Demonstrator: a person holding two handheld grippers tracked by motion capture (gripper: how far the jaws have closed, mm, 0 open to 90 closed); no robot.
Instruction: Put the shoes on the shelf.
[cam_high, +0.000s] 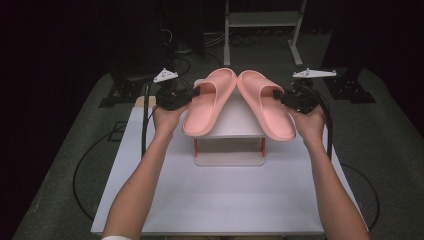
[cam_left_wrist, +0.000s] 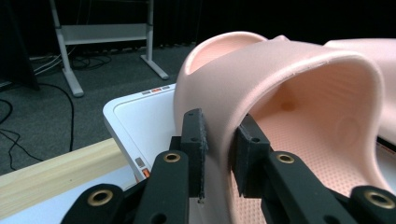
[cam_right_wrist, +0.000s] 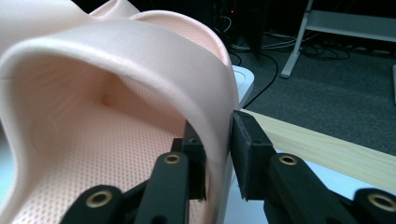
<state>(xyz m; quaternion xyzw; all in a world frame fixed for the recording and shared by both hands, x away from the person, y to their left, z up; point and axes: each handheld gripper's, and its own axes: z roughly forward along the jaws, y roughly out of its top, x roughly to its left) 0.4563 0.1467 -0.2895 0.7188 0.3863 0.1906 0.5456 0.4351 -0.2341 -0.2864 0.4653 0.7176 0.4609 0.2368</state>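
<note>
Here, 2 grippers each pinch a pink slipper over a small white stand.

Nearest, the person's forearms rise from 6 o'clock across the white table (cam_high: 220, 205). The left hand (cam_high: 167, 120) holds the left gripper (cam_high: 192, 95), whose jaws are drawn narrow onto the outer edge of the left slipper's (cam_high: 207, 102) strap; in the left gripper view that gripper (cam_left_wrist: 219, 154) has 1 pad outside the strap wall and 1 inside. At 3 o'clock the right hand (cam_high: 311, 122) holds the right gripper (cam_high: 282, 97), clamped the same way on the right slipper (cam_high: 265, 107); the right gripper view shows the gripper (cam_right_wrist: 215, 154) with the strap edge squeezed between its pads. Both slippers lie over the white stand (cam_high: 229, 150), toes near each other toward 12 o'clock, heels spread toward the person. A pale wooden strip (cam_right_wrist: 322, 144) lies along the table edge, and farther at 12 o'clock a metal frame (cam_high: 262, 30) stands on the grey floor.
</note>
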